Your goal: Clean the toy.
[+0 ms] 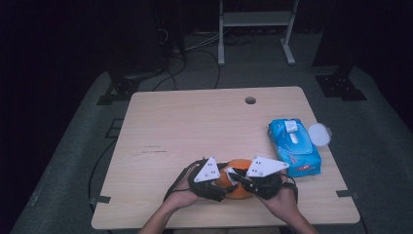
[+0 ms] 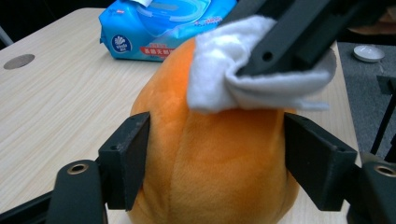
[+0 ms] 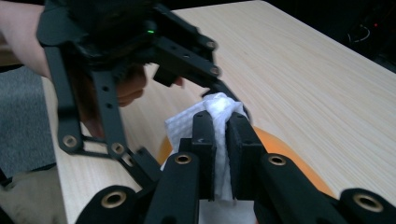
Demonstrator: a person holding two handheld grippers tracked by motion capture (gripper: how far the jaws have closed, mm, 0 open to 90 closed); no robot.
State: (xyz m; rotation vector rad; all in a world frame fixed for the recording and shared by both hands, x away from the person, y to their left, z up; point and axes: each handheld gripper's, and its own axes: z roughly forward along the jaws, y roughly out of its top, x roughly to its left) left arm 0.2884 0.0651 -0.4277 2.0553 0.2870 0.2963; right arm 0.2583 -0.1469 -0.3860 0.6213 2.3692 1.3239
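Plush [image 1: 237, 185] sits low centre of the high view, on the bench [image 1: 195, 122]. My left gripper [image 2: 215, 161] straddles it to steady it, fingers seemingly touching. Right gripper [image 3: 222, 135] pinches a wipe [image 3: 219, 109] on its top for rubbing.

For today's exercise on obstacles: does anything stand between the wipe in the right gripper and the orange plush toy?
Nothing visible does. The right gripper pinches the white wipe, and the wipe already lies on top of the orange plush toy.
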